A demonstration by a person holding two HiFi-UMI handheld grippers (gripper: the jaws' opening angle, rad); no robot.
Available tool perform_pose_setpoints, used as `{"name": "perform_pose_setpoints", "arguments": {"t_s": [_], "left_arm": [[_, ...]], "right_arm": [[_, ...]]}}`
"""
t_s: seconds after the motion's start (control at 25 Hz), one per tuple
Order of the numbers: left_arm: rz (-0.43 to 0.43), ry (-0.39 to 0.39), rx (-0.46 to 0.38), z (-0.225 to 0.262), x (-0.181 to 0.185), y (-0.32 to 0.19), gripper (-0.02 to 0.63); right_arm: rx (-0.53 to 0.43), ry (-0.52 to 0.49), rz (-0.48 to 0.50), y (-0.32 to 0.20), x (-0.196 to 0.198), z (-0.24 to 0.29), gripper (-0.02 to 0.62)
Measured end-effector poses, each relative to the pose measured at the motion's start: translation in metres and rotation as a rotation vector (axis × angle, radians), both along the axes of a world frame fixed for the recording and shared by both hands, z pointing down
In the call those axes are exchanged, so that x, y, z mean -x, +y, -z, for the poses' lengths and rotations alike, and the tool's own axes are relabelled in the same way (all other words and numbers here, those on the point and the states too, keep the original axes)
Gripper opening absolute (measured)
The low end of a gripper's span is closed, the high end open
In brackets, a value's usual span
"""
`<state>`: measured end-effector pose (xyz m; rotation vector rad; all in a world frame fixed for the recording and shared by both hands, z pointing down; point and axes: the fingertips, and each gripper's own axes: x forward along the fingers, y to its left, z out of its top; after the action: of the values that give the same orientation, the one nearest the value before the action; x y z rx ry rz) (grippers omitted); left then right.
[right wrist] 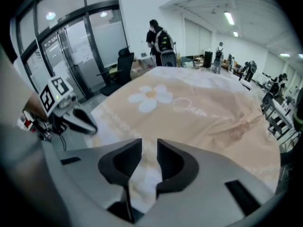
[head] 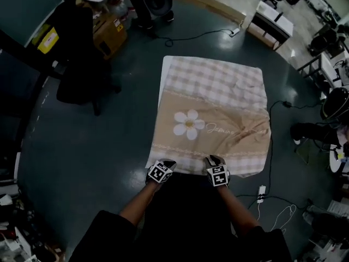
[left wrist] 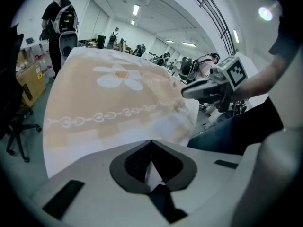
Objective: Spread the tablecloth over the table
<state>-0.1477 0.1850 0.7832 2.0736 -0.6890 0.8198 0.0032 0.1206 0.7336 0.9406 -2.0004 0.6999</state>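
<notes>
At the far left a black office chair [head: 76, 64] stands on the dark floor, with a cardboard box [head: 110, 33] behind it; a yellow label [head: 48, 40] nearby is too small to read.

The left gripper [head: 163, 163] sits at the near edge of the tablecloth [head: 218, 91], towards its left corner. Its fingers are pressed together, with a pale sliver of the cloth's hem pinched between them. The cube on it bears black-and-white square markers.

The tablecloth lies spread over the counter [head: 162, 89], of which only a pale strip shows along the cloth's left side. It is beige, with checked bands at its far and near ends and a chain-pattern border. A white daisy [head: 188, 124] with a yellow centre is printed left of the middle. Just right of it runs a cursive word [head: 221, 130] that seems to begin with a J; the rest cannot be read. The right side is rumpled into folds.

The right gripper [head: 214, 160] is at the same near edge, well right of the left one. Its fingers stand apart, with cloth showing in the gap and neither pad pressing on it.
</notes>
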Motion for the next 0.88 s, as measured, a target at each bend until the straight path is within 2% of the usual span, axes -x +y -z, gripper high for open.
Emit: {"name": "perform_pose_setpoints", "arguments": {"t_s": [0.08,0.2,0.36,0.48,0.68,0.88], "left_arm": [[0.02,0.053,0.053,0.001,0.002,-0.008,0.017],[0.052,0.074,0.041,0.01,0.011,-0.034,0.018],[0.064,0.026,-0.042,0.029,0.029,-0.076,0.018],[0.013,-0.049,-0.104,0.036,0.051,-0.116,0.018],[-0.116,-0.113,-0.122,0.029,0.068,-0.166,0.018],[-0.219,-0.054,-0.194,0.029,0.086,-0.213,0.018]], "right_arm": [[-0.036,-0.088,-0.048,-0.03,0.023,0.009,0.114],[-0.013,-0.15,-0.04,-0.061,0.059,0.0,0.121],[0.029,-0.131,0.08,-0.067,0.103,-0.017,0.124],[0.041,-0.107,0.111,-0.069,0.129,-0.029,0.132],[0.096,-0.118,0.024,-0.067,0.146,-0.033,0.153],[0.084,-0.096,-0.147,-0.081,0.157,-0.032,0.153]]}}
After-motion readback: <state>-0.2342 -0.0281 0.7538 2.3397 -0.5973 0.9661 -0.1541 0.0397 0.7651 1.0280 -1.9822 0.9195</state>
